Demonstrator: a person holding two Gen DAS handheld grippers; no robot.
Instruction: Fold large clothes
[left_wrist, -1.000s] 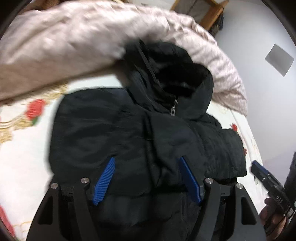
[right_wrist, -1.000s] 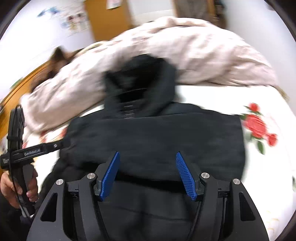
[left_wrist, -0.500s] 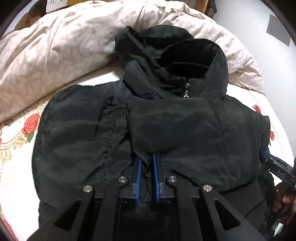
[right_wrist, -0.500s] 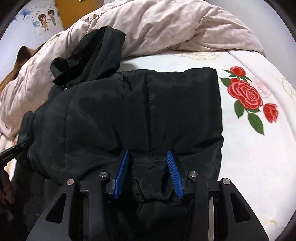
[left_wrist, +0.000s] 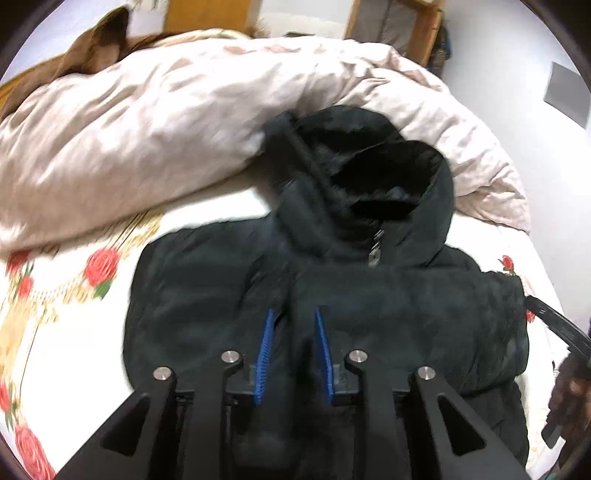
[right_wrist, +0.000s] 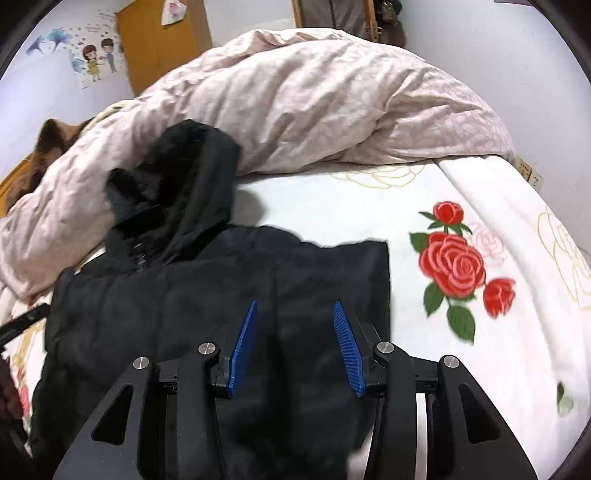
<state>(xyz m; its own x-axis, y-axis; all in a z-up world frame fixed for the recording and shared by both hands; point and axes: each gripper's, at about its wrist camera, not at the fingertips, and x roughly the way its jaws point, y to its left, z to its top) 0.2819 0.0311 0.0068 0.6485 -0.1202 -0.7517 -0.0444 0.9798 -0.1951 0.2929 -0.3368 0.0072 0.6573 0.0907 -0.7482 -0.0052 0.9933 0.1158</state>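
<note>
A black hooded puffer jacket (left_wrist: 388, 306) lies front-up on the bed, hood towards the duvet, its sides folded in; it also shows in the right wrist view (right_wrist: 184, 295). My left gripper (left_wrist: 294, 321) sits at the jacket's lower middle with its blue fingers (left_wrist: 266, 350) narrowly apart and a fold of black fabric between them. My right gripper (right_wrist: 293, 314) is over the jacket's right lower part, its blue fingers (right_wrist: 347, 347) partly open with fabric lying between them, not pinched. The other gripper's tip (left_wrist: 554, 325) shows at the right edge of the left view.
A crumpled pale pink duvet (right_wrist: 314, 103) is heaped at the head of the bed behind the hood. The white bedsheet with red roses (right_wrist: 454, 266) lies bare to the right of the jacket. White walls surround the bed and a wooden door (right_wrist: 162, 40) stands behind.
Both grippers closed in on the jacket's lower fabric half a second ago. Now the left fingers have widened slightly and the right ones more, and both cameras have pulled back and up.
</note>
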